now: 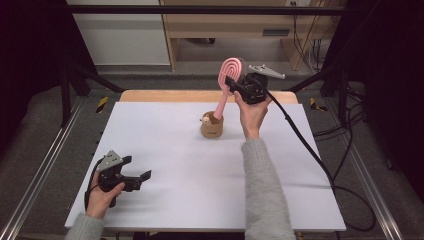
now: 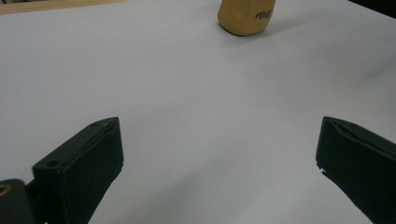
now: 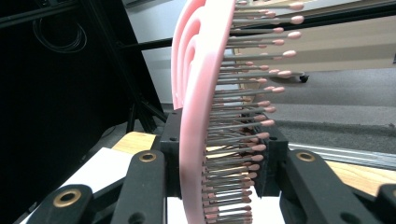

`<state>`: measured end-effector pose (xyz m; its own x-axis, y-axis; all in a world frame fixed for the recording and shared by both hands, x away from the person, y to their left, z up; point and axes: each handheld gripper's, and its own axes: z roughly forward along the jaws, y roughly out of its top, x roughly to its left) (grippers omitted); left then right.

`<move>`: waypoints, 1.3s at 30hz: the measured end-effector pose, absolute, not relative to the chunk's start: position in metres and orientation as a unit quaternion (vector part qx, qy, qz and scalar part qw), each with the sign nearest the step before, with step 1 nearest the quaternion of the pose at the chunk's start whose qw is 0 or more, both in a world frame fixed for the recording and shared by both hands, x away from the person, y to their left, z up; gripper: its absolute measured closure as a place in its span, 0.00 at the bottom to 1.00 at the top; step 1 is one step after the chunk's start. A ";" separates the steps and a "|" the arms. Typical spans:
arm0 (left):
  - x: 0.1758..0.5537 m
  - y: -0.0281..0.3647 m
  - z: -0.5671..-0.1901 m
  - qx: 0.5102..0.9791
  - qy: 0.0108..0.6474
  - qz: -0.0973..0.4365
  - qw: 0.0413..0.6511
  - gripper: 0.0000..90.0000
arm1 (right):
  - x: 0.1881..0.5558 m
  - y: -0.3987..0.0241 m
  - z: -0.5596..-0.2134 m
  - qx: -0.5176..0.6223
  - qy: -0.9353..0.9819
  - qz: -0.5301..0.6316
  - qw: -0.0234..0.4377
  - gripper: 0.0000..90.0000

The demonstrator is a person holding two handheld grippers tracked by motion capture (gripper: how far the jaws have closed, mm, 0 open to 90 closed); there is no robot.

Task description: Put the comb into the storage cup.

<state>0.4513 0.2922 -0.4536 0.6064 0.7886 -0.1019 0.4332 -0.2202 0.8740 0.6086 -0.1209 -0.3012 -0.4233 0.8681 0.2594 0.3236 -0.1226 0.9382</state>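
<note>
The right gripper, near the top middle of the high view, is closed on the head of the pink hairbrush; its handle is stuck in the brown holder on the worktop. The holder could be tipped over if the brush is pulled sideways. The right hand is raised high, while the left gripper is rested low at the lower left, fingers wide open and empty.

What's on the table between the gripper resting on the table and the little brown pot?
Nothing. In the high view, only bare white table lies between the left gripper and the brown pot. The left gripper view shows the same bare stretch.
</note>
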 end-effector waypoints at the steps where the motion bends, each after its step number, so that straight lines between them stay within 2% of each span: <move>1: 0.451 0.292 -0.454 0.759 0.402 0.186 0.477 0.01 | 0.610 -0.120 -0.302 0.482 0.618 0.573 0.237 0.70; 39: 0.451 0.292 -0.454 0.761 0.401 0.183 0.475 0.01 | 0.628 -0.102 -0.339 0.498 0.626 0.554 0.228 0.70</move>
